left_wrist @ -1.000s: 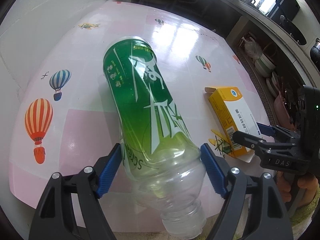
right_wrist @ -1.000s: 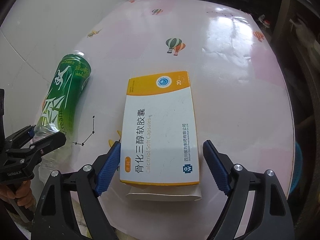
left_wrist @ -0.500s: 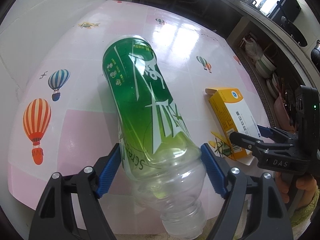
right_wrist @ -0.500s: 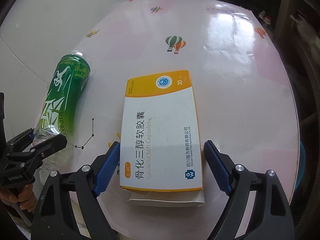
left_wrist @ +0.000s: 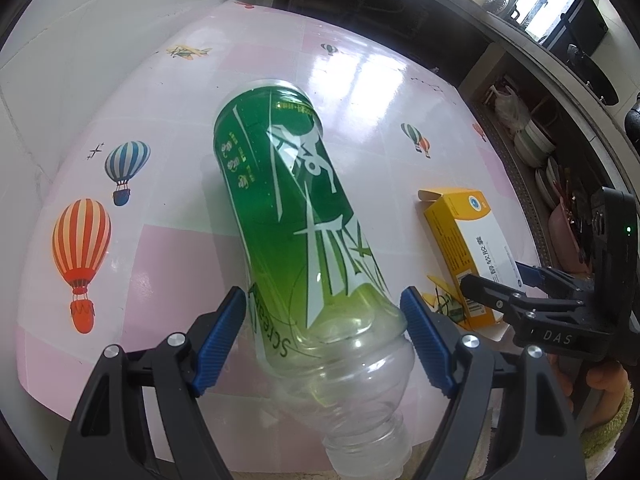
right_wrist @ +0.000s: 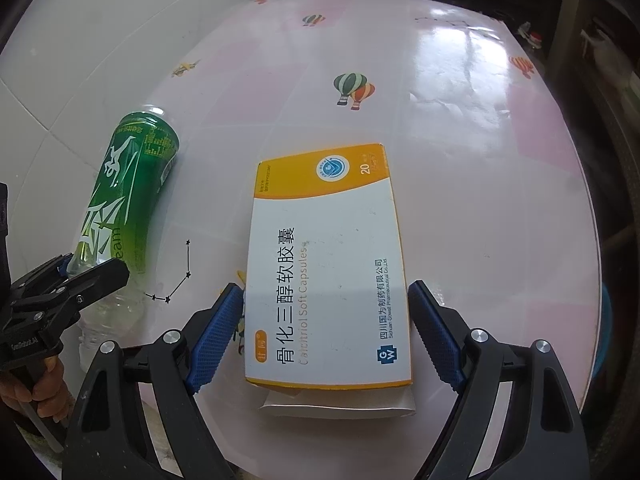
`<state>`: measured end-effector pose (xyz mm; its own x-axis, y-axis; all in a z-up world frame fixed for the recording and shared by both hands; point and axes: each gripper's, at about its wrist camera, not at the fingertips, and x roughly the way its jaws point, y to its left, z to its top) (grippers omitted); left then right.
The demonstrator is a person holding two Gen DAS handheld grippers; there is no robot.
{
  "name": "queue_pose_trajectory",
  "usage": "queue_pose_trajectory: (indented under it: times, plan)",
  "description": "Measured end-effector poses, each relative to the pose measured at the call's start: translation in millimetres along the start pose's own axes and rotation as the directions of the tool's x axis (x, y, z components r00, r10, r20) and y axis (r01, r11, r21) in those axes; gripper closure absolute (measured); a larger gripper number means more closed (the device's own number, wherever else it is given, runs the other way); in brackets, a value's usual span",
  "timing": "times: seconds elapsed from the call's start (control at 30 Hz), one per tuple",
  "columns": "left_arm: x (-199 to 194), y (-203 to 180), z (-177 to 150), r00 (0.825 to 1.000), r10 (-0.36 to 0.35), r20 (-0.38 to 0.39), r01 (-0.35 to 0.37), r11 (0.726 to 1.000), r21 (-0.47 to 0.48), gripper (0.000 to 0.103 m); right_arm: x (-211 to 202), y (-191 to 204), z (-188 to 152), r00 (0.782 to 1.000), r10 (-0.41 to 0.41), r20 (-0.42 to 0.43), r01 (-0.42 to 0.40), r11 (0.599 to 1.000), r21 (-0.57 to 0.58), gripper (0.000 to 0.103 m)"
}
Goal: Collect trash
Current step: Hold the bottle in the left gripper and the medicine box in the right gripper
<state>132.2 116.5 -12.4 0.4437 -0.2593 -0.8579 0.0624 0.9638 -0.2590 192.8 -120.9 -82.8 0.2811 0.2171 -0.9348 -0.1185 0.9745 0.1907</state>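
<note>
In the left wrist view, white wall tiles (left_wrist: 80, 32) fill the upper left, and a glossy pink tablecloth (left_wrist: 168, 264) with balloon prints covers the table. The left gripper (left_wrist: 324, 320) stands wide around the green bottle (left_wrist: 296, 216) lying at centre; whether its pads press the bottle I cannot tell. Shelves with stacked dishes (left_wrist: 532, 144) sit at the upper right. In the right wrist view, the right gripper (right_wrist: 326, 330) stands wide around the medicine box (right_wrist: 328, 272) lying flat at centre, its pads just beside the box's edges.
</note>
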Motion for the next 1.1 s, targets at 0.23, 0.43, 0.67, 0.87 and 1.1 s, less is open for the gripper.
queue_pose_trajectory:
  times: [0.23,0.43,0.67,0.87,1.1]
  plan:
    - [2,-6,1,0.999,0.031,0.013,-0.031,0.999,0.033,0.026,0,1,0,0.999,-0.03,0.016,0.03,1.0,-0.007,0.022]
    - [5,-15,2,0.997,0.077,0.029,-0.079,0.994,0.069,0.026,0,3,0,0.998,-0.055,0.023,0.055,0.998,-0.016,0.023]
    - [6,-19,4,0.993,0.109,0.042,-0.112,0.99,0.084,0.026,2,1,0,0.998,-0.053,0.023,0.053,0.999,-0.002,0.028]
    - [7,-23,5,0.991,0.122,0.047,-0.125,0.988,0.09,0.026,1,0,2,0.998,-0.05,0.023,0.05,0.999,0.001,0.029]
    - [6,-26,2,0.99,0.134,0.053,-0.138,0.986,0.097,0.026,1,-1,3,0.999,-0.048,0.022,0.048,0.999,0.006,0.029]
